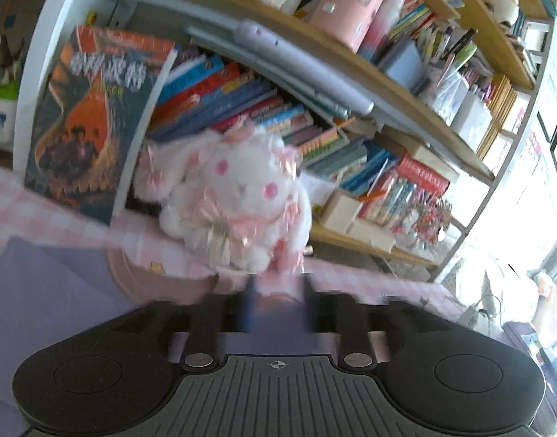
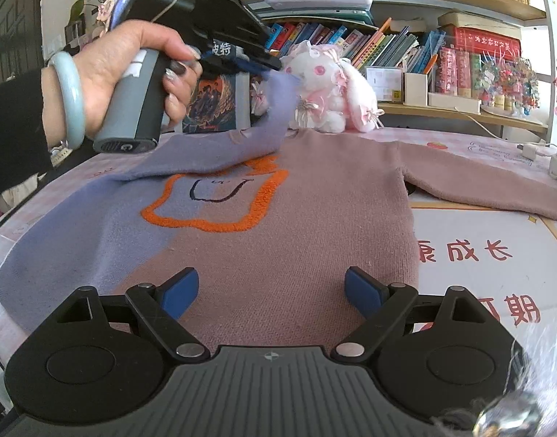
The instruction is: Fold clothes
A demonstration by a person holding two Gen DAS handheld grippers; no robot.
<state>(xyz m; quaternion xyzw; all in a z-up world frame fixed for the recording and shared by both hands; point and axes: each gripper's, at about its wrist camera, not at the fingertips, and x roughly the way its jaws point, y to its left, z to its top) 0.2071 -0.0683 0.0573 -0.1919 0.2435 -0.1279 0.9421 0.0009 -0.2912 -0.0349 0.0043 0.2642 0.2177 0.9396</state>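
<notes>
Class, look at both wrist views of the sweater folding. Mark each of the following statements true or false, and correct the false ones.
1. The left claw grips the purple sleeve, lifted off the table. True.
2. The right claw is shut on the hem. False: it is open, holding nothing.
3. The pink sleeve is folded over the chest. False: it lies stretched out sideways.
4. A plush rabbit sits behind the sweater. True.

The whole left wrist view is motion-blurred, so the left gripper's fingertips smear together low in the frame. In the right wrist view, the sweater's right sleeve runs off the right edge, and its hem hides behind the right gripper.
</notes>
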